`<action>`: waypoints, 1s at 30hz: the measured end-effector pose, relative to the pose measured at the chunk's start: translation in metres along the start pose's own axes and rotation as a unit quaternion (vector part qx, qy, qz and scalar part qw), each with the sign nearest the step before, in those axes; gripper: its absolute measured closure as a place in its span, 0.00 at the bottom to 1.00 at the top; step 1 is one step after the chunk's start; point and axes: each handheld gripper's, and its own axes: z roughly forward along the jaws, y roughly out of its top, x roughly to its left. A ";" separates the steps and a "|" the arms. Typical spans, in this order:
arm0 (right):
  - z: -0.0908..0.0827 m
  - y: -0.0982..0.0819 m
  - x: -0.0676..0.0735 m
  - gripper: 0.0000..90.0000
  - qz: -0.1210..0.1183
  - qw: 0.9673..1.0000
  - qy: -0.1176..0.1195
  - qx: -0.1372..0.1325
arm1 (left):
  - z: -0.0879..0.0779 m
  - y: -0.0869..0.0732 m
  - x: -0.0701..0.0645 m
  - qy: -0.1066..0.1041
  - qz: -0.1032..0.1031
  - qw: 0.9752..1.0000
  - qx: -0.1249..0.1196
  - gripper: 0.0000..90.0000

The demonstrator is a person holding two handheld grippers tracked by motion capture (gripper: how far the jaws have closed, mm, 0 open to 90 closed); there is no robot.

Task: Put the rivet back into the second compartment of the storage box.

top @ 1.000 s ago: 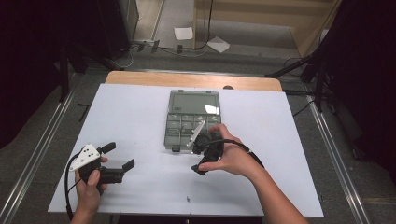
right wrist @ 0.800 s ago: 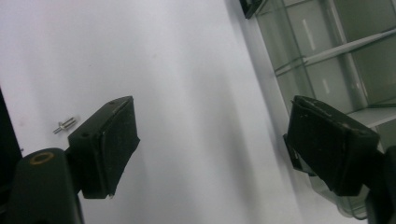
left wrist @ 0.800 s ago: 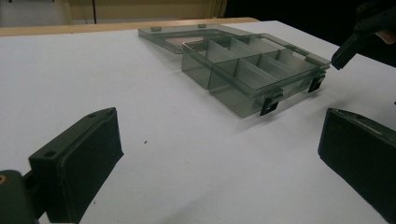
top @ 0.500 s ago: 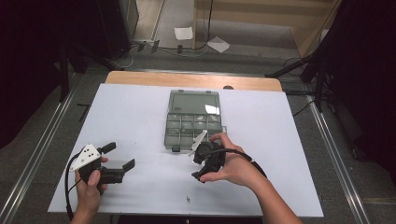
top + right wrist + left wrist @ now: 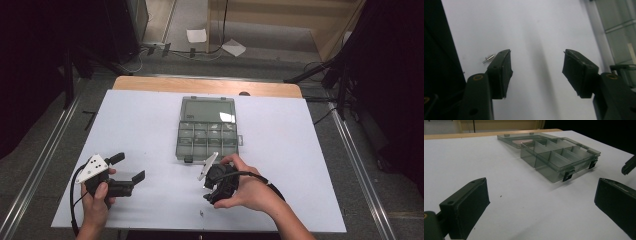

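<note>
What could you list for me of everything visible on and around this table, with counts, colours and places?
Organiser box: one, smoky clear plastic, lid open, mid-table.
Small screw: one, silver, on the sheet near the table's near edge, beside the right gripper's jaw, not between the jaws.
Sheet: one, white, covering the table.
Table: one, wooden, edge showing at the far side.
Papers: two, white, on the floor beyond.
Left gripper: one, black, open, near left, over the sheet.
Right gripper: one, black, jaws just been closing, nothing between them.
</note>
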 end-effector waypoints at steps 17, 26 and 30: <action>0.017 0.000 0.028 0.57 -0.025 0.999 0.031 0.014 | 0.001 0.000 -0.001 -0.002 0.001 1.000 -0.001 0.00; 0.025 0.001 0.037 0.67 -0.018 0.999 0.045 0.020 | 0.001 0.000 -0.001 -0.001 0.000 1.000 -0.001 0.00; 0.027 0.004 0.041 0.71 -0.020 0.998 0.046 0.026 | 0.001 0.000 -0.001 -0.001 0.000 1.000 -0.001 0.00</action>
